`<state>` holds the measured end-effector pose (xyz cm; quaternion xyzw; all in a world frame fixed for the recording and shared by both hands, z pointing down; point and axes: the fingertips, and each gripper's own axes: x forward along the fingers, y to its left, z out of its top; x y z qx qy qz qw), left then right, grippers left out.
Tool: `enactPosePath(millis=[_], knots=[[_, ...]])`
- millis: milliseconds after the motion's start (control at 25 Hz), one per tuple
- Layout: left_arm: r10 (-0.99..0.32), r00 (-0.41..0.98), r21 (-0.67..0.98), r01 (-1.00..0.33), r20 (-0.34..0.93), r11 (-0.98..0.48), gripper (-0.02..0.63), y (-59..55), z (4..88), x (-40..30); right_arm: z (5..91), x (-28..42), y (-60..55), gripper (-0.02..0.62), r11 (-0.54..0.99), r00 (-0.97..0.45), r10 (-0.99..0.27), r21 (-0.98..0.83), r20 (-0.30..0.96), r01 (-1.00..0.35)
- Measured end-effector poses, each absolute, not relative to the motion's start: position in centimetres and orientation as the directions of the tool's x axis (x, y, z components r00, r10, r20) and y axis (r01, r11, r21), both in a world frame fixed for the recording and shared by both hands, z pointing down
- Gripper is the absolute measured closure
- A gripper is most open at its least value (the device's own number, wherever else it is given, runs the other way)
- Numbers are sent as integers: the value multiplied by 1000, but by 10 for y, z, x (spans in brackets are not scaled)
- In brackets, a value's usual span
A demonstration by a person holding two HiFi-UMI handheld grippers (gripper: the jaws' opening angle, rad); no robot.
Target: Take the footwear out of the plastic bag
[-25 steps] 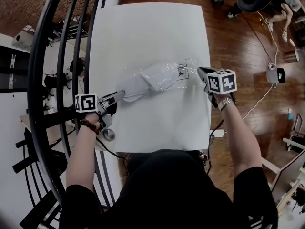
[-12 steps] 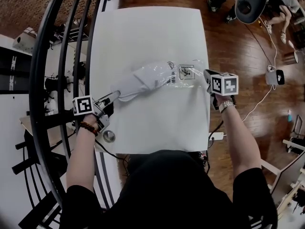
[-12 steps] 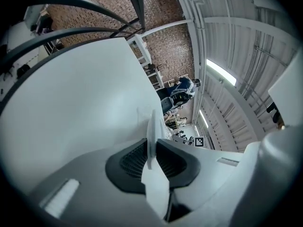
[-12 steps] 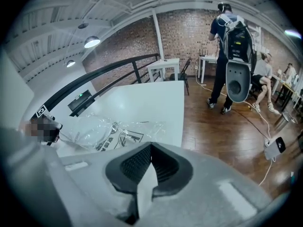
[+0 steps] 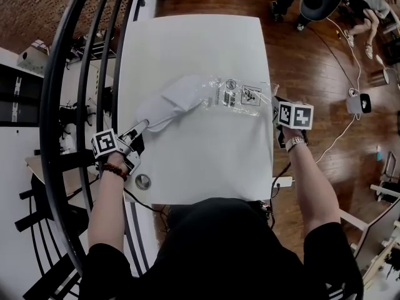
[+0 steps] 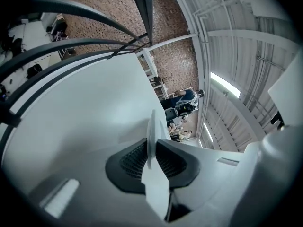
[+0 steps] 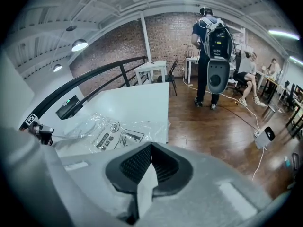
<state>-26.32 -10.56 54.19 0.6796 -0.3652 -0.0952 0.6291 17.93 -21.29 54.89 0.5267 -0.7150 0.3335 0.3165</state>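
Observation:
White footwear (image 5: 167,104) lies on the left half of the white table (image 5: 206,161), with only its right end touching the mouth of the plastic bag. My left gripper (image 5: 140,127) is shut on its near left edge. In the left gripper view a thin white flap of the footwear (image 6: 151,122) stands pinched between the jaws of the left gripper (image 6: 150,145). The clear plastic bag (image 5: 237,95), with printed labels, lies flat and stretched out to the right. My right gripper (image 5: 275,107) is shut at the bag's right edge. The right gripper (image 7: 149,162) sees the bag (image 7: 111,132) spread ahead of it.
Black curved railings (image 5: 75,105) run close along the table's left side. A small round metal object (image 5: 143,180) sits near the table's front left corner. On the wood floor to the right are cables (image 5: 337,133), and a person with a backpack (image 7: 213,56) stands there.
My left gripper has pulled the footwear left and toward me, out of the bag. The bag has flattened and stretched. My right gripper has shifted slightly right and nearer.

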Motion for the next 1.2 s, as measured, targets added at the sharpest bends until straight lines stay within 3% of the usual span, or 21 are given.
enactPosePath(millis=[480,680,800,880,960,1080,1200], knots=[[-756,543,907,-391,365,156,531,-113,555,-290,555,174,-196,598,193,-209,-536,-122,818,-974],[-807,460,904,-379,370,199,529,-109,560,-295,558,164,-185,565,217,-209,-516,-110,831,-970],[-811,426,875,-441,401,201,526,-111,559,-295,557,162,-183,524,235,-201,-511,-90,836,-968],[-782,422,824,-531,459,197,490,-111,561,-290,555,163,-183,496,246,-191,-506,-71,841,-967],[-739,408,751,-630,536,197,386,-109,566,-287,553,165,-181,482,259,-177,-505,-48,845,-965],[-711,360,662,-724,604,196,344,-106,565,-287,551,167,-180,476,285,-164,-511,-14,844,-959],[-712,315,611,-766,627,199,344,-100,557,-287,544,168,-178,474,315,-169,-525,6,834,-949]])
